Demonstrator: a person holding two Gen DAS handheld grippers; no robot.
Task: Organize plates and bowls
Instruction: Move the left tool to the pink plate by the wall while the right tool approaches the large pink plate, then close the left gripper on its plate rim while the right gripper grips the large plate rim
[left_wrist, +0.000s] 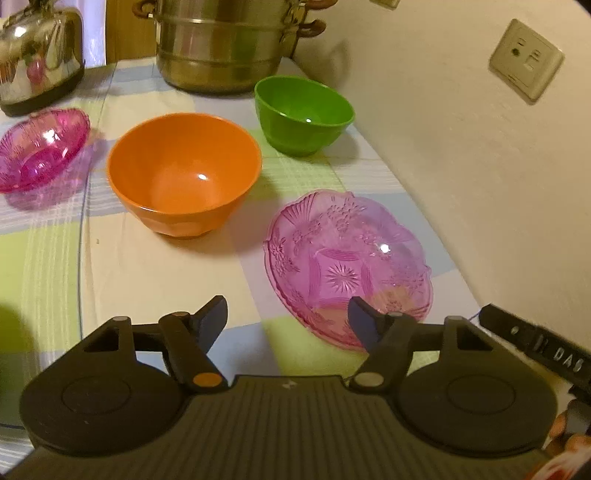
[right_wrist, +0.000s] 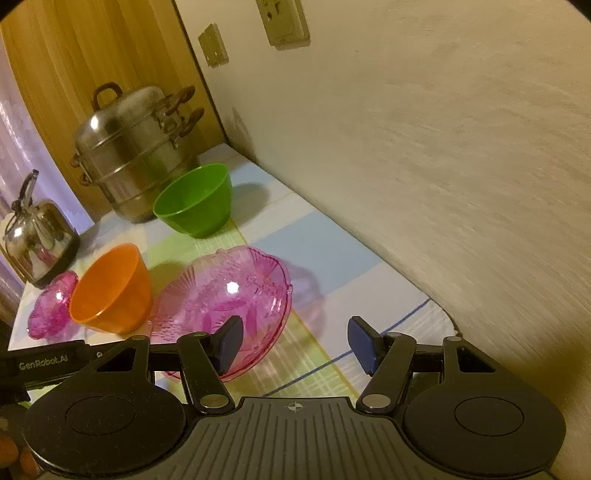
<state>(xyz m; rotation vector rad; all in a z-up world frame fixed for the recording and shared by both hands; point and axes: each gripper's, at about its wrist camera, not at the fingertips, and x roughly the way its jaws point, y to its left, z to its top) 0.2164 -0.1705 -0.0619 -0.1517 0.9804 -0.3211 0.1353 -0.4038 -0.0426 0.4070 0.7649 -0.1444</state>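
A large pink glass plate (left_wrist: 347, 266) lies on the checked tablecloth near the wall; it also shows in the right wrist view (right_wrist: 229, 299). An orange bowl (left_wrist: 184, 177) stands left of it, a green bowl (left_wrist: 303, 114) behind it, and a small pink glass bowl (left_wrist: 40, 147) at far left. In the right wrist view the orange bowl (right_wrist: 110, 291), green bowl (right_wrist: 195, 199) and small pink bowl (right_wrist: 51, 306) show too. My left gripper (left_wrist: 288, 317) is open and empty, just short of the plate's near rim. My right gripper (right_wrist: 295, 343) is open and empty, beside the plate's right edge.
A steel steamer pot (left_wrist: 221, 44) and a shiny kettle (left_wrist: 37, 55) stand at the back; both show in the right wrist view, the pot (right_wrist: 133, 155) and kettle (right_wrist: 37, 240). A wall (left_wrist: 480, 147) with a socket (left_wrist: 526, 61) runs along the right.
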